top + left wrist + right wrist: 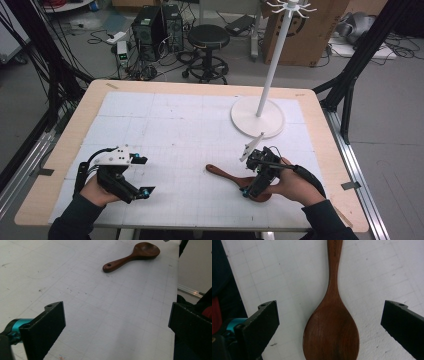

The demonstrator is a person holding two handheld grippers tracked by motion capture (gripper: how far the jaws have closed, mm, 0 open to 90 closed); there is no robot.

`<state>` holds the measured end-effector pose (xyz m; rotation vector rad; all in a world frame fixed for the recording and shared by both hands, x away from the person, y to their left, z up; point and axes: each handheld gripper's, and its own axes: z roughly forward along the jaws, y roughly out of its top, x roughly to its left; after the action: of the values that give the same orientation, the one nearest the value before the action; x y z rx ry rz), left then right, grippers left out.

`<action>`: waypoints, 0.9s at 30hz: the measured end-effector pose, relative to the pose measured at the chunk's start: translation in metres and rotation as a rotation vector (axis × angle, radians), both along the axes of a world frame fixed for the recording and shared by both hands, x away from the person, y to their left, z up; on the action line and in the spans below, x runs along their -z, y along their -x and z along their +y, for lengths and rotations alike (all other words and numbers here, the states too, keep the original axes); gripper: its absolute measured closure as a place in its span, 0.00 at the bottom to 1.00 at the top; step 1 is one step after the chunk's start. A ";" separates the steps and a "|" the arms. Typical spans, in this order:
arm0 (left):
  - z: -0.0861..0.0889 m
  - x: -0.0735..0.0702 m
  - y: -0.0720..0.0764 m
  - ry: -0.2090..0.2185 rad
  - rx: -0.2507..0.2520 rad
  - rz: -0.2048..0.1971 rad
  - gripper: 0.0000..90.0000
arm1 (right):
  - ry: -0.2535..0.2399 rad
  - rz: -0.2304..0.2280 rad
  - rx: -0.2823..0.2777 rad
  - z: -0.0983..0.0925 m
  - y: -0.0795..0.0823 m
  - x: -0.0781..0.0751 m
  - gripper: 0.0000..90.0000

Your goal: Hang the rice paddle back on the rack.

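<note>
A dark brown wooden spoon [227,174] lies flat on the white grid mat [180,135], handle toward the left, bowl toward the front right. My right gripper [256,184] hovers over the bowl, jaws open on either side of the spoon [332,330] and apart from it. My left gripper [142,176] is held at the front left of the mat, open, nothing between its jaws. From it the spoon [131,255] lies farther off across the mat.
A white coat-stand with a round base [257,117] stands at the back right of the table. The wooden table edge [65,145] frames the mat. Beyond the table are a black stool [208,37], computer towers and cables on the floor.
</note>
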<state>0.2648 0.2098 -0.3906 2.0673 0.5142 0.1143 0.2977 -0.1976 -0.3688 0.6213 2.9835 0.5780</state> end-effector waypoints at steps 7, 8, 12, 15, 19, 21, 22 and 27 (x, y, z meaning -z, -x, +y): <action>0.000 0.001 -0.001 -0.007 -0.002 0.003 0.02 | 0.077 0.043 -0.012 0.004 -0.004 0.005 0.01; 0.000 0.001 -0.001 -0.006 0.000 0.004 0.02 | 0.084 0.050 -0.014 0.005 -0.005 0.006 0.01; -0.001 0.001 0.000 -0.005 0.008 0.006 0.02 | 0.115 0.049 -0.012 0.009 -0.008 0.008 0.01; -0.001 0.001 -0.001 -0.003 0.015 0.011 0.02 | 0.141 0.056 -0.013 0.014 -0.009 0.011 0.01; 0.000 0.002 -0.001 0.001 0.006 0.014 0.02 | 0.167 0.073 -0.015 0.023 -0.012 0.012 0.01; -0.001 0.002 -0.001 -0.004 0.009 0.012 0.02 | 0.184 0.082 -0.017 0.028 -0.013 0.013 0.01; -0.001 0.002 0.000 -0.005 0.009 0.012 0.02 | 0.194 0.084 -0.027 0.031 -0.014 0.015 0.01; -0.002 0.003 0.000 -0.013 0.017 0.013 0.02 | 0.232 0.119 -0.042 0.044 -0.019 0.021 0.04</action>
<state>0.2649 0.2074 -0.3931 2.0860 0.5049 0.0941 0.3172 -0.1534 -0.3899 0.5951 3.1152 0.1973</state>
